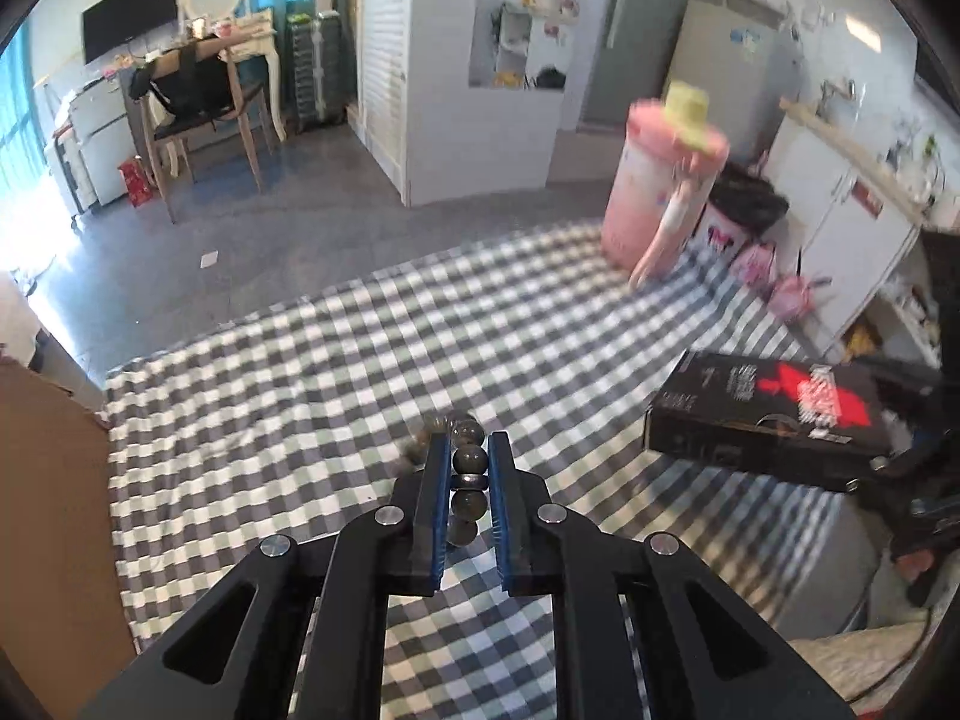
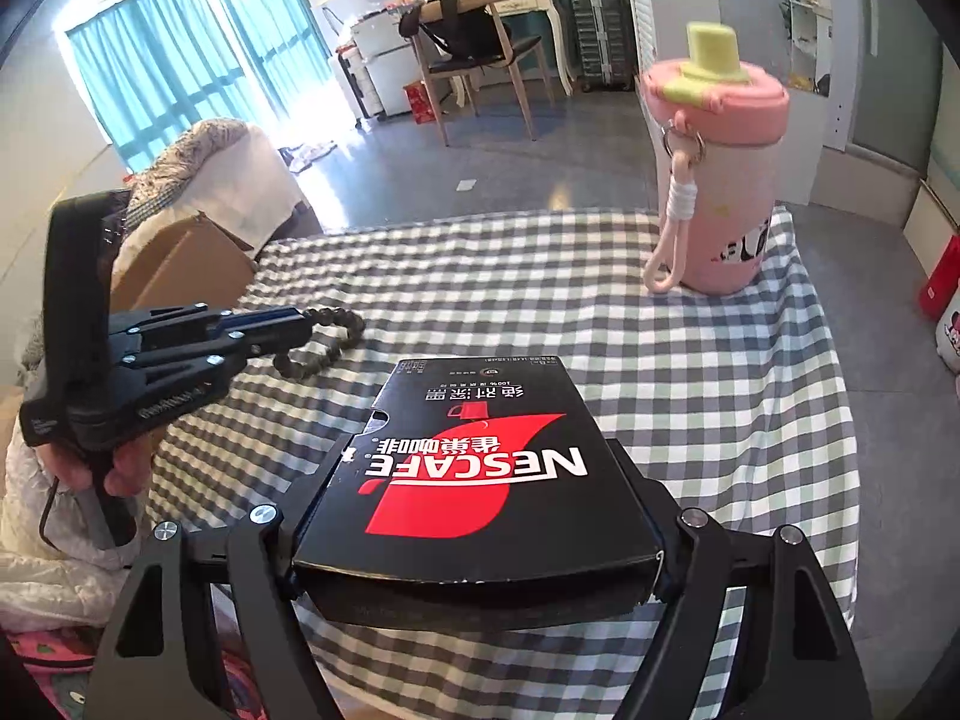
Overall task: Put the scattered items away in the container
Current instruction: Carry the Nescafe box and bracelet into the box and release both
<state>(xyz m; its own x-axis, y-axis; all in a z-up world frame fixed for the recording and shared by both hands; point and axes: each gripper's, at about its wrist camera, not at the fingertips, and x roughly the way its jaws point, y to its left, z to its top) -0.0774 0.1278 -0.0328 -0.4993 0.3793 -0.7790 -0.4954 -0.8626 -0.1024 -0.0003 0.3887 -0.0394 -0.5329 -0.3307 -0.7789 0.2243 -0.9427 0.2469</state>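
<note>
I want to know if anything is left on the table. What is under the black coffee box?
Under the coffee box, held by the right gripper, only the checked tablecloth shows around it. Directly beneath is covered.

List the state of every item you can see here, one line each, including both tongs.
Left tongs: shut on the bead bracelet.
Bead bracelet: gripped at one side, rest dangling over the checkered cloth.
Right tongs: shut on the Nescafe box.
Nescafe box: held flat, closed.
Pink bottle: upright on the cloth, lid on.
Cardboard box: open beside the table.
</note>
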